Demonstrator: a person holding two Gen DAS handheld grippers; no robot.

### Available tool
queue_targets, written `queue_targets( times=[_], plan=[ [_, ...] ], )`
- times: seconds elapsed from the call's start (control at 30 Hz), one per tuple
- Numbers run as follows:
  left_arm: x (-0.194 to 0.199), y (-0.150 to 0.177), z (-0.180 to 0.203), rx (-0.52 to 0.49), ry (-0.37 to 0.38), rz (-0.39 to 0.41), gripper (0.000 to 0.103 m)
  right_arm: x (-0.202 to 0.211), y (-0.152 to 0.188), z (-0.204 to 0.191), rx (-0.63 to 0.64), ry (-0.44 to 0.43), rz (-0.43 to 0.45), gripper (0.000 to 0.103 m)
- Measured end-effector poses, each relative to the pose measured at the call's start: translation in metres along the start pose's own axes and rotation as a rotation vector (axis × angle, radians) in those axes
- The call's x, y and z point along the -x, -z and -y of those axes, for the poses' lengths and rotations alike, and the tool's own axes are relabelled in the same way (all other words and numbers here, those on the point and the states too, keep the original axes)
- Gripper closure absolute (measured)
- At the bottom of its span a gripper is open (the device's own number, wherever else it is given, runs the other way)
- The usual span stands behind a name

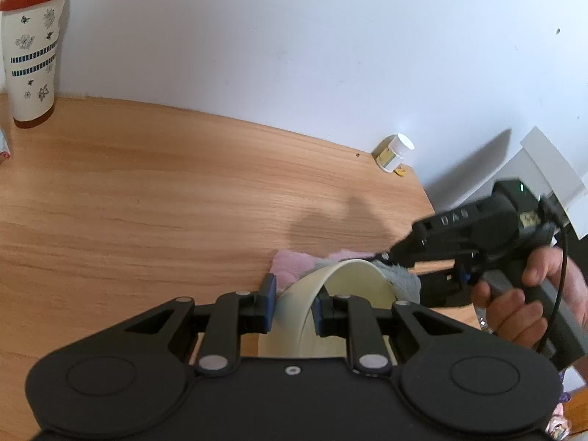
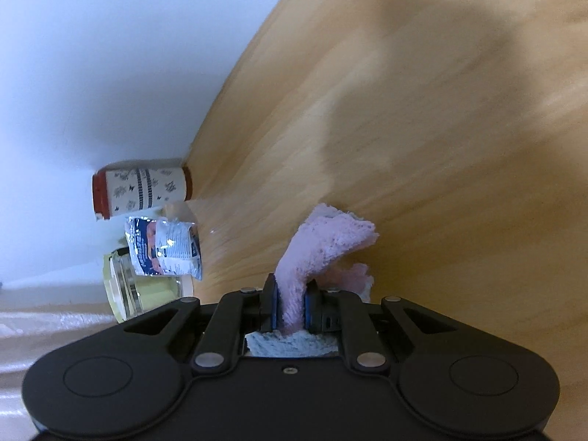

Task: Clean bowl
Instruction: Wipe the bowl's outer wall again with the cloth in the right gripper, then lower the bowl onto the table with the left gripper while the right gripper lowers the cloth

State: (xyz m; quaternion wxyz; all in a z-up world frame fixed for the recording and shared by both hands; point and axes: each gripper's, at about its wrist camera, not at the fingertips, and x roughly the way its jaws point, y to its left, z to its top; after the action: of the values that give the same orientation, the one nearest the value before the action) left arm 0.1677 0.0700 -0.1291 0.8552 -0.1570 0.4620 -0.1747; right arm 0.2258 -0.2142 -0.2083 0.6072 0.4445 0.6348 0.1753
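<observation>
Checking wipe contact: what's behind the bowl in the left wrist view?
Behind the bowl, held in the left gripper, a pink-and-grey cloth shows over the rim, gripped by the right gripper. Where the cloth touches the bowl is hidden.

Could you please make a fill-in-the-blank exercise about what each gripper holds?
1. The left gripper is shut on the rim of the ____.
2. The right gripper is shut on a pink ____.
3. The tumbler has a ____ lid.

Missing words: bowl; cloth; red
</observation>
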Motion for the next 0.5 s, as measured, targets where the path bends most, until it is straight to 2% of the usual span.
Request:
queue_targets(
  times=[0.27, 0.5],
  plan=[
    [0.001, -0.001, -0.006, 0.012, 0.012, 0.006, 0.085, 0.01, 0.01, 0.023, -0.053, -0.023, 0.031, 0.088],
    [0.005, -0.003, -0.016, 0.029, 0.001, 0.011, 0.085, 0.015, 0.019, 0.031, -0.026, 0.014, 0.008, 0.088]
  ],
)
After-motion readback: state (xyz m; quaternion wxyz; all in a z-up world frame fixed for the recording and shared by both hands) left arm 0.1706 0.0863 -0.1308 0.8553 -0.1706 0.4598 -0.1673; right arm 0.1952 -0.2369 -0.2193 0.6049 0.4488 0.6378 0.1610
